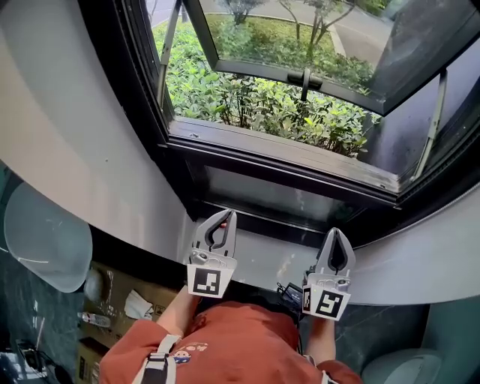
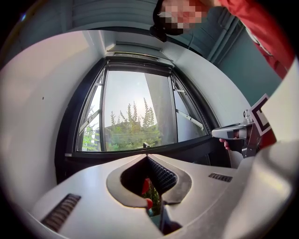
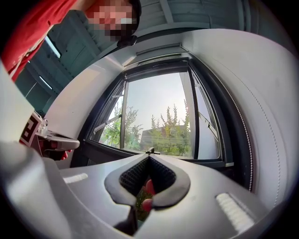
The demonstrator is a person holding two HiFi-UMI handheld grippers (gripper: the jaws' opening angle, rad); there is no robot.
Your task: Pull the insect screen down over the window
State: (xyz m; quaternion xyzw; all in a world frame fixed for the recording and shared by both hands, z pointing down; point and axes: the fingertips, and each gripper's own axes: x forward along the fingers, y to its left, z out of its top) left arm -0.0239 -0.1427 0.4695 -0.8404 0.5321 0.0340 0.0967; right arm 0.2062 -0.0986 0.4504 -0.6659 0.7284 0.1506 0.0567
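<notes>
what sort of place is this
Indoors, likely a workplace room: a dark-framed window stands open, green shrubs grow outside below it, and a cardboard box sits by the wall.

A room inside a building, at a window just above a garden; home or office, I cannot tell.

A dark-framed window (image 1: 285, 154) stands open in a plain white wall (image 1: 67, 135), with green shrubs (image 1: 247, 97) and trees (image 1: 315, 22) close outside. At the near left, an open cardboard box (image 1: 112, 289) sits on a dark stone-like floor (image 1: 22, 315).
</notes>
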